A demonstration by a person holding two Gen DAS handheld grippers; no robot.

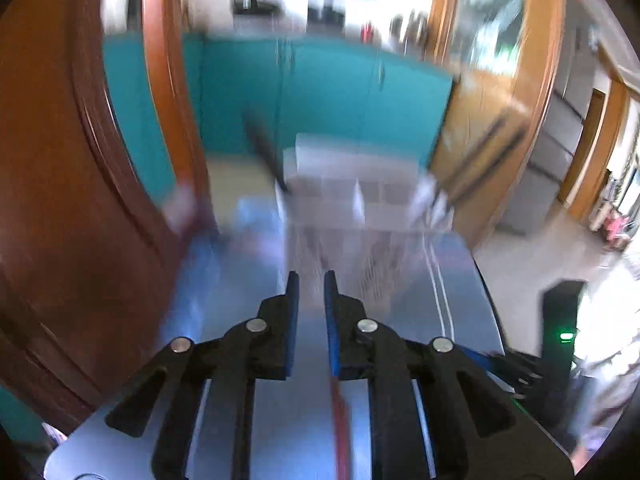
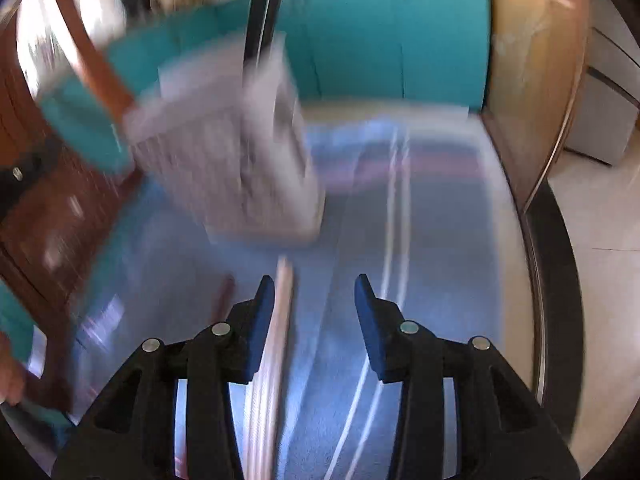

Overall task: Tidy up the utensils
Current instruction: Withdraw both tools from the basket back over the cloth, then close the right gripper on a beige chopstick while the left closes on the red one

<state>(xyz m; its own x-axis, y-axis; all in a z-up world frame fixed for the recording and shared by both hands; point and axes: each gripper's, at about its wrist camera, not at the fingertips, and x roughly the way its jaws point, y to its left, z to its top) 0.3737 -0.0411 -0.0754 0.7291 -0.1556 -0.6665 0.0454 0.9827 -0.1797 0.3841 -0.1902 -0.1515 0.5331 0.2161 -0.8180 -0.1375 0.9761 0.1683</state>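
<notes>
**Both grippers over the counter, utensils loose, holder at the far end**

Across the near and middle ground runs the counter (image 1: 452,280), a pale, glossy surface; both views are heavily smeared by motion, so fine detail is unreliable. At its far end stands the white utensil holder (image 1: 352,196), a slotted, divided caddy, backed by a teal cabinet (image 1: 328,92). One dark-handled utensil (image 1: 266,150) leans out of the holder's left side.

Left gripper (image 1: 311,280): fingers stand slightly apart, with nothing pressed between the pads. A thin red utensil (image 1: 340,420) lies on the counter beneath it, near the right finger.

Right gripper (image 2: 316,286): fingers released, clearly apart, grasping nothing. A pale, slender utensil (image 2: 276,344) lies lengthways on the counter just beside the left finger, not between the pads.

Handling judgement: both loose utensils appear light, stiff and narrow, lying flat on a slick surface, so they are liable to skid or roll when pinched. Best hold is across the handle, near mid-length, fingers straddling it squarely. What type each utensil is cannot be told.
</notes>
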